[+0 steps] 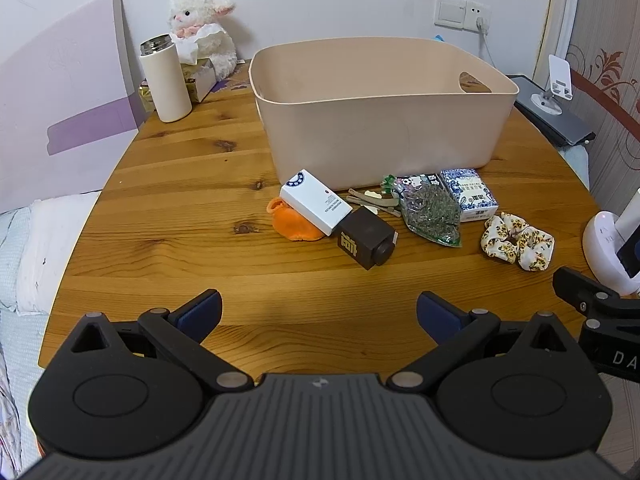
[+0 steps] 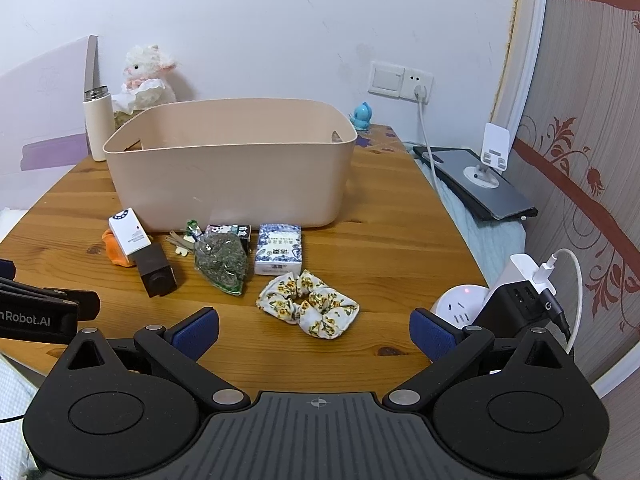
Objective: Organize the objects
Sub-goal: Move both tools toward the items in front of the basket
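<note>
A beige plastic bin [image 1: 384,128] [image 2: 232,176] stands on the wooden table [image 1: 180,200]. In front of it lie a white box [image 1: 316,202] [image 2: 129,232] on an orange cloth [image 1: 294,226], a dark brown box [image 1: 366,240] [image 2: 157,271], small clips [image 1: 372,200], a bag of dried herbs [image 1: 430,210] [image 2: 222,262], a blue-white tissue pack [image 1: 470,196] [image 2: 278,250] and a floral scrunchie [image 1: 518,242] [image 2: 310,304]. My left gripper [image 1: 318,314] is open and empty, short of the objects. My right gripper [image 2: 314,330] is open and empty, just before the scrunchie.
A cream flask [image 1: 165,80] and a plush lamb [image 1: 204,28] stand at the back left. A white power hub with chargers [image 2: 500,300] sits at the table's right edge. A tablet with a phone stand [image 2: 480,180] lies to the right, off the table.
</note>
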Tool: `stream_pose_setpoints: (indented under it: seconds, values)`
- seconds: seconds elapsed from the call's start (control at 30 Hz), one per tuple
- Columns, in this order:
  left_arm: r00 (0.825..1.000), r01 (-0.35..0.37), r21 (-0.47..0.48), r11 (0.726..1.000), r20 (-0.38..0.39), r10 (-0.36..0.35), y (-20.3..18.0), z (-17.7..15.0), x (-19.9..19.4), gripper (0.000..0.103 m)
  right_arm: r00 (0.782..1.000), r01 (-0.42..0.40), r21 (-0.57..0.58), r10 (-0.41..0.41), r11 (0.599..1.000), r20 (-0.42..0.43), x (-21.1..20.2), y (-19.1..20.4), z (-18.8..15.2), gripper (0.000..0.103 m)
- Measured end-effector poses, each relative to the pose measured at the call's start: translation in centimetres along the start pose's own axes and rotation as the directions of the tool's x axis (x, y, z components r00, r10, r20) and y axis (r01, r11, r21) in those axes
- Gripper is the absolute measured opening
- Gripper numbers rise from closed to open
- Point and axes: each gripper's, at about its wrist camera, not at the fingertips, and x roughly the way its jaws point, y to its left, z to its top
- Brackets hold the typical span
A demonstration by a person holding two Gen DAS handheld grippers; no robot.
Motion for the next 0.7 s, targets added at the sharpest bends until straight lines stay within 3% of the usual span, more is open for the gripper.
stream_pose_setpoints:
  seconds: [0.7]
  values:
    - [0.999,0.037,-0.019,0.999,-0.015,-0.037,-0.9,0.8,3.6,0.103,0.999,-0.029,0.024,0.030,0.999,-0.033,3.3,-1.3,0.3,0.101]
